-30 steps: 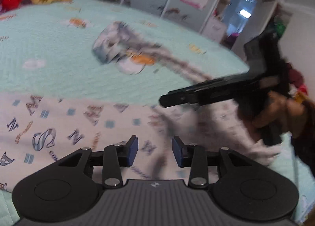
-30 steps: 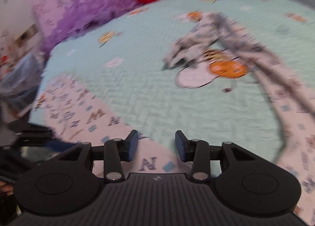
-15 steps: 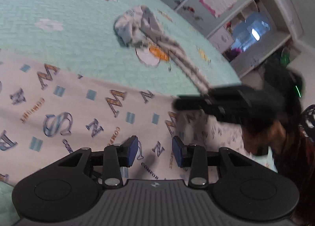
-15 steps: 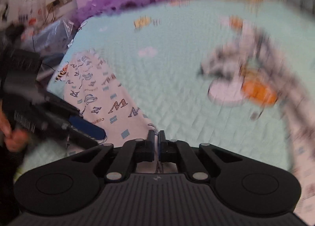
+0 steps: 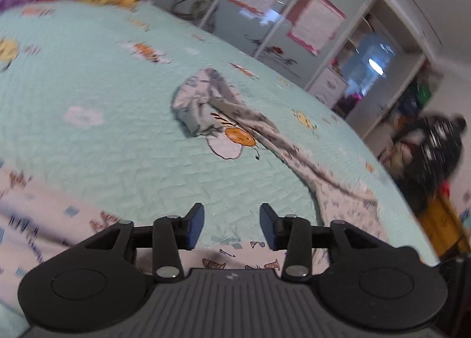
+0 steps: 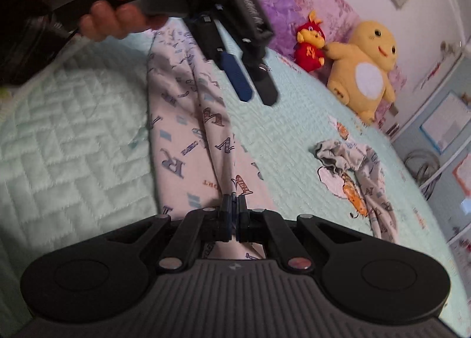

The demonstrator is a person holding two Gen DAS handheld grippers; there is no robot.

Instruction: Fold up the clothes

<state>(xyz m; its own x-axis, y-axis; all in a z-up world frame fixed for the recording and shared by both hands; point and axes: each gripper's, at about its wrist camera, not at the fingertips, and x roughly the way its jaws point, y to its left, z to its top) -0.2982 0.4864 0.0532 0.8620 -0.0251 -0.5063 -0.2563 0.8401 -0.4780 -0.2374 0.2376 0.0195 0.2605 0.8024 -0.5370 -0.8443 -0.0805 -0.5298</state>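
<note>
The white cotton pyjama trousers printed w/ blue and brown letters (image 6: 188,137) lie stretched out on the mint-green quilted bedspread (image 6: 73,131), one leg running from the near edge toward the headboard end, the other leg (image 5: 265,134) trailing off to a crumpled grey-white cuff bunched beside the bedspread's orange-and-white bee print (image 5: 235,137).

Right gripper (image 6: 234,214): jaws pressed together, pinching a fold of the pyjama fabric right at the tips; cloth rises in a ridge from the pinch toward the far end of that leg.

Left gripper (image 5: 231,226): jaws wide apart, nothing between them; in left wrist view they sit above the near hem of the pyjamas w/ bare bedspread showing through the gap. In right wrist view the same left gripper (image 6: 253,84) hangs above the bedspread just beside the far part of the leg, apart from the cloth, its blue pads clearly separated. The hand (image 6: 117,11) holding its black handle is at the top left.

Beyond the pyjamas, at the head of the bed: a yellow plush duck-like toy w/ white belly (image 6: 365,69) and, touching it, a smaller red-and-yellow plush toy (image 6: 310,43). Left wrist view is motion-blurred at the edges.
</note>
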